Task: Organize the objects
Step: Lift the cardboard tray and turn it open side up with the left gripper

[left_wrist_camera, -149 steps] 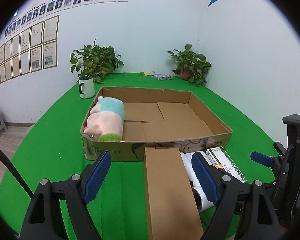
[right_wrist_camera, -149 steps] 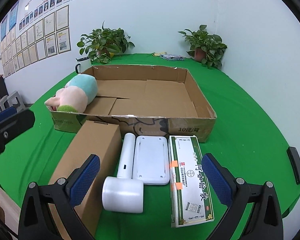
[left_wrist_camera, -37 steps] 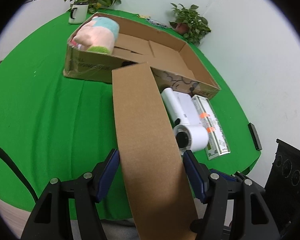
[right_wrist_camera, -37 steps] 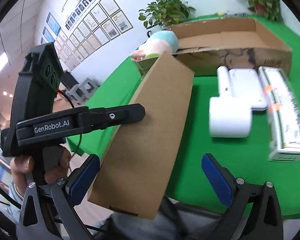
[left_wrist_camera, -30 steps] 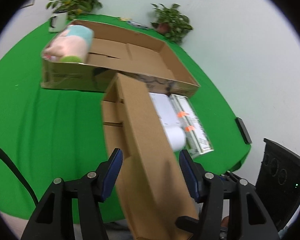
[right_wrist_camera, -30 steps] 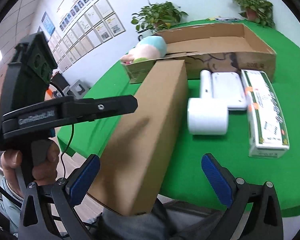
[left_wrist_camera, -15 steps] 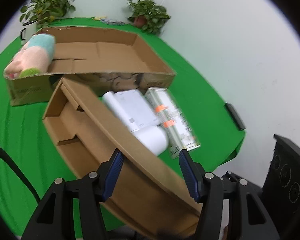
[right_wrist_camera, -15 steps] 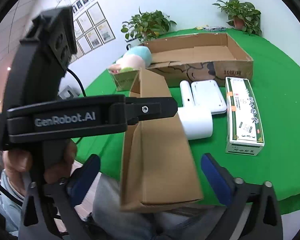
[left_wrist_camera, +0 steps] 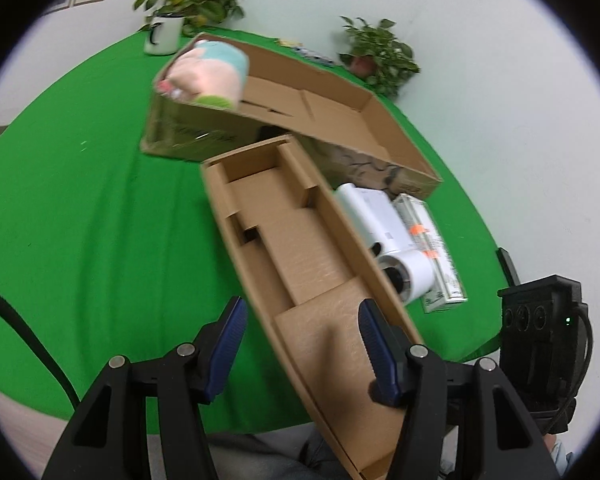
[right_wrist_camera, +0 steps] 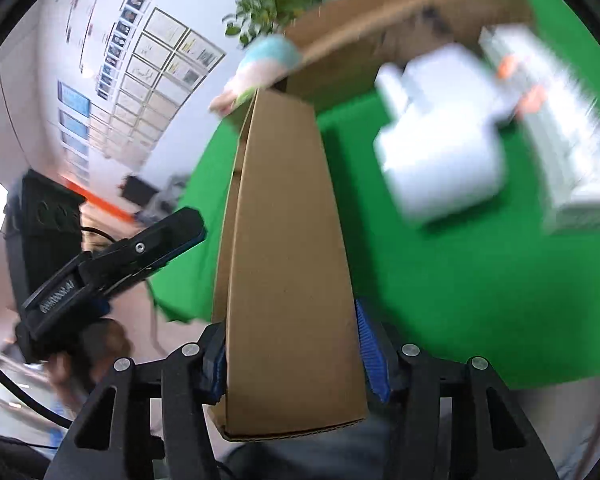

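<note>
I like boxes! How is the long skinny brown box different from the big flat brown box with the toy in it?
The long box is narrow, with cardboard dividers inside; the big tray box is wide with a flat floor. The long box is lifted and tilted, clamped by the right gripper; the tray box rests on the green table. The tray box holds a plush toy. Both are open-topped brown cardboard.

Bright, even indoor light fills the room and shadows stay soft. Both fisheye views bend hard toward black round edges. The right wrist view smears with motion blur beyond the tongs, worst on the white device; the left view blurs only slightly.
</note>
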`<act>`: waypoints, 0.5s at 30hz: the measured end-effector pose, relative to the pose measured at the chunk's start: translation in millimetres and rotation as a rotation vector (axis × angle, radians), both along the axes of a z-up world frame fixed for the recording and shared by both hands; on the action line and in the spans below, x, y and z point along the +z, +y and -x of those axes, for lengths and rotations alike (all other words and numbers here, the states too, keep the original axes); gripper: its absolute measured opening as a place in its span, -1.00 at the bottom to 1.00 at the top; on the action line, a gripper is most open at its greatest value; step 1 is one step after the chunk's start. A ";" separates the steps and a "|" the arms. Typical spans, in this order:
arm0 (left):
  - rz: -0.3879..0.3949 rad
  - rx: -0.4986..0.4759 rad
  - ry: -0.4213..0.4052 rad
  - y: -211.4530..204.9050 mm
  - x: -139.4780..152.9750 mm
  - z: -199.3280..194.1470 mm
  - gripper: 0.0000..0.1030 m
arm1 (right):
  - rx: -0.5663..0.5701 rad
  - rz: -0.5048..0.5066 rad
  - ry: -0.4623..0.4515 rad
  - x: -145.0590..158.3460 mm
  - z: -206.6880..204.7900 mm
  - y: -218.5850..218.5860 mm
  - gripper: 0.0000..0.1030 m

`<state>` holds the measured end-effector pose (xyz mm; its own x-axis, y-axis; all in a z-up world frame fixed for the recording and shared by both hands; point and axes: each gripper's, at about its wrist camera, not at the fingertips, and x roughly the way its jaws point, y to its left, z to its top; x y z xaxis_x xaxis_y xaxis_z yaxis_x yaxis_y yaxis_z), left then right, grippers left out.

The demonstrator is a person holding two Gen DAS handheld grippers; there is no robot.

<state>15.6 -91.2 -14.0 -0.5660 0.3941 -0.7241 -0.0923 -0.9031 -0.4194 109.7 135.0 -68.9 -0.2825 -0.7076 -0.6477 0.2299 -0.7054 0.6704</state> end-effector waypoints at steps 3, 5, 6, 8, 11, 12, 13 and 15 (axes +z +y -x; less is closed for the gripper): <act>0.018 0.011 -0.013 -0.8 -5.4 -1.0 0.11 | -0.019 -0.053 0.015 2.4 -0.8 -5.6 0.29; 0.013 0.002 -0.016 1.9 -9.0 -3.0 0.11 | -0.082 -0.179 0.123 20.0 -6.4 -2.5 0.67; 0.009 -0.014 -0.021 6.1 -11.1 -2.7 0.10 | -0.093 -0.210 0.160 26.6 -8.6 -2.8 0.72; 0.017 -0.033 -0.023 12.5 -16.1 -3.6 0.09 | -0.085 -0.295 0.254 41.9 -12.8 -9.0 0.72; 0.017 -0.045 -0.036 24.6 -21.7 -2.3 -0.18 | -0.060 -0.394 0.289 44.1 -12.3 -22.2 0.43; 0.022 -0.041 -0.047 25.2 -24.5 -2.2 -0.29 | -0.050 -0.409 0.277 41.1 -11.0 -26.1 0.07; 0.028 -0.037 -0.052 24.7 -26.1 -2.3 -0.31 | -0.034 -0.425 0.259 37.1 -11.0 -29.5 -0.24; 0.024 -0.036 -0.049 22.5 -26.3 -5.2 -0.38 | -0.004 -0.415 0.249 33.4 -16.0 -41.7 -0.29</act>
